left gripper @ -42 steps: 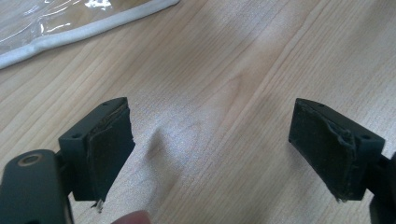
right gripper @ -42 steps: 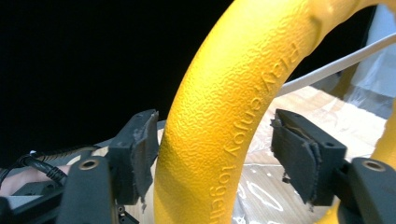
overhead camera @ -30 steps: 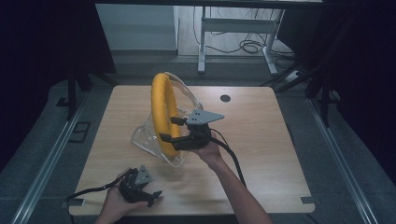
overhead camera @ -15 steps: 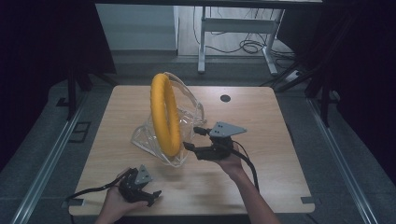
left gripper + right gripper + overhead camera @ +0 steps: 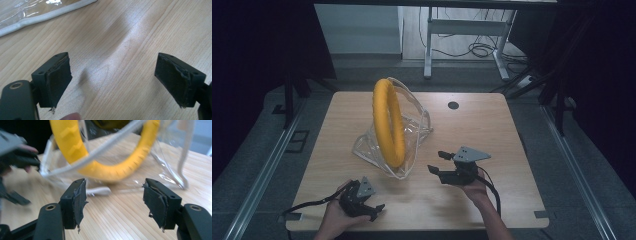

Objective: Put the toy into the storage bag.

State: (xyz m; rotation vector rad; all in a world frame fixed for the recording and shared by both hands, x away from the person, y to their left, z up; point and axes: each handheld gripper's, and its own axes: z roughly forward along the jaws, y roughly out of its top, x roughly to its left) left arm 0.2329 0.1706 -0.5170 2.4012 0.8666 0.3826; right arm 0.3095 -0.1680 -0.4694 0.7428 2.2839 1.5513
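Yellow ring (upright) in clear bag

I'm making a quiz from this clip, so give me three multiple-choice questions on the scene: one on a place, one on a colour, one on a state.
1. Where does the ring stand?
A. Upright in the clear plastic bag
B. Flat at the table's right edge
C. On the floor

2. What colour is the ring?
A. Red
B. Yellow
C. Green

3. How does the right hand-held gripper stand?
A. Clamped on the ring
B. Clamped on the bag
C. Jaws apart, nothing between them

Answers:
1 A, the high view shows it on edge inside the bag on the table.
2 B, it is yellow in the high and right gripper views.
3 C, the right gripper view shows bare wood between the pads, though they have just been closing.
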